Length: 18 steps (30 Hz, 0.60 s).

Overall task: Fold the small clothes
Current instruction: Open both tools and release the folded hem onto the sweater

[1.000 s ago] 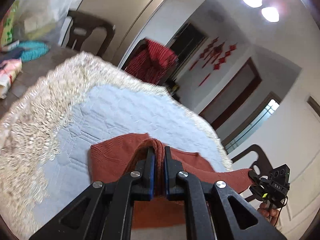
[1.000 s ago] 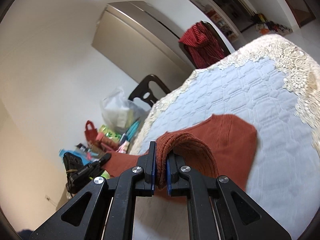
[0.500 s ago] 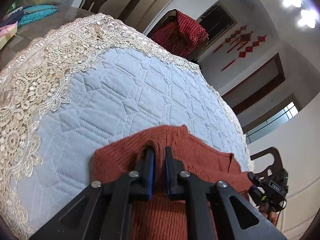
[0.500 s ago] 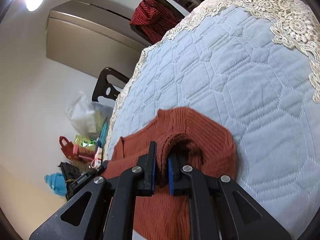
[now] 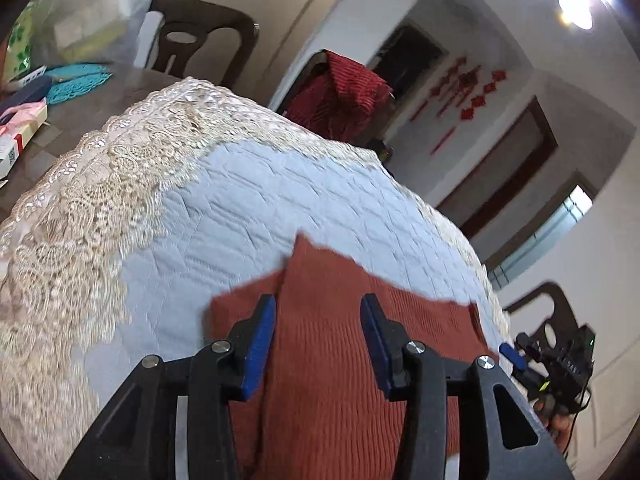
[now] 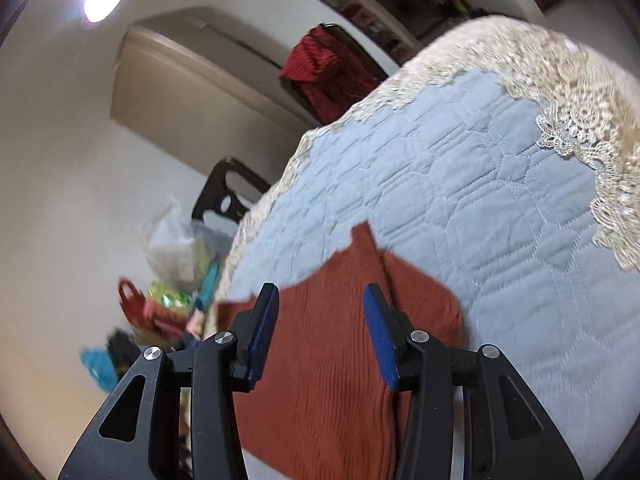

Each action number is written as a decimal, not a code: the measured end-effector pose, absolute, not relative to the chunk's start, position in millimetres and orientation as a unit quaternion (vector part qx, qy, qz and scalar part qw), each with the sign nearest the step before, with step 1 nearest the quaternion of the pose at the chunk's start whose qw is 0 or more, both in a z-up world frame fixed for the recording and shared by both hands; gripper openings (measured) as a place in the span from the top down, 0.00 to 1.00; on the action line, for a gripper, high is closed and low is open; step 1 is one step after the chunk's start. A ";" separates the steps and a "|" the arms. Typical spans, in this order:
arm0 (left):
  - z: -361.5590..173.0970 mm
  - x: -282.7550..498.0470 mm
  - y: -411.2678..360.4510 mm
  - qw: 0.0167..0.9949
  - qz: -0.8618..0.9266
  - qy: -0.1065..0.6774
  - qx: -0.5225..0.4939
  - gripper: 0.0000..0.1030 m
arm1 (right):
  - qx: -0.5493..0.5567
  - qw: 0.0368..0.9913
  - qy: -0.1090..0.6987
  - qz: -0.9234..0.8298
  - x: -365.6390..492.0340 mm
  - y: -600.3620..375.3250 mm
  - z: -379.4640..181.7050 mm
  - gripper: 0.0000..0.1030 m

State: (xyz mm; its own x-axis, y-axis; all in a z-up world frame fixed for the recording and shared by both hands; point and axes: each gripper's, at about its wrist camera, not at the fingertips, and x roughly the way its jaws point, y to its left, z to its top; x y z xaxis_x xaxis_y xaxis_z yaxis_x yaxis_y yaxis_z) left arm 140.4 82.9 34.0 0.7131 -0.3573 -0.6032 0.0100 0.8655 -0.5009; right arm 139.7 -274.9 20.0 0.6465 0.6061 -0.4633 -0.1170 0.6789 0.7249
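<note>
We are holding our left gripper [image 5: 318, 322] with its jaws spread wide, gripping nothing, above the rust-red knit garment [image 5: 352, 344], which is lying flat on the quilted blue tablecloth [image 5: 256, 216] with its lace border [image 5: 80, 208]. Our right gripper [image 6: 320, 316] is likewise gaping wide and empty over the same garment [image 6: 332, 360]; a fold line is running up to a pointed corner at the far edge. Around us, a dark chair [image 5: 200, 40] is standing beyond the table, another chair is carrying a draped red cloth [image 5: 340, 96], and teal mats [image 5: 76, 80] are lying on the bare tabletop. Bags and packets [image 6: 172, 272] are crowding the blurred left side of the right wrist view.
</note>
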 end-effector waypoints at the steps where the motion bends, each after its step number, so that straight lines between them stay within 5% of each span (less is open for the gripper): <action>1: 33.1 135.4 79.5 0.895 -0.105 0.366 -0.231 0.55 | 0.322 0.846 0.365 0.218 133.2 -268.9 21.0 0.56; 7: 15.8 107.4 61.4 0.892 -0.123 0.390 -0.194 0.55 | 0.229 0.870 0.395 0.188 96.7 -248.6 8.5 0.63; 10: 12.4 104.0 55.3 0.899 -0.114 0.388 -0.166 0.55 | 0.194 0.881 0.404 0.155 93.0 -252.3 1.1 0.89; 18: 21.6 79.1 40.0 0.910 -0.115 0.379 -0.126 0.55 | 0.156 0.898 0.382 0.155 67.0 -241.9 19.6 0.89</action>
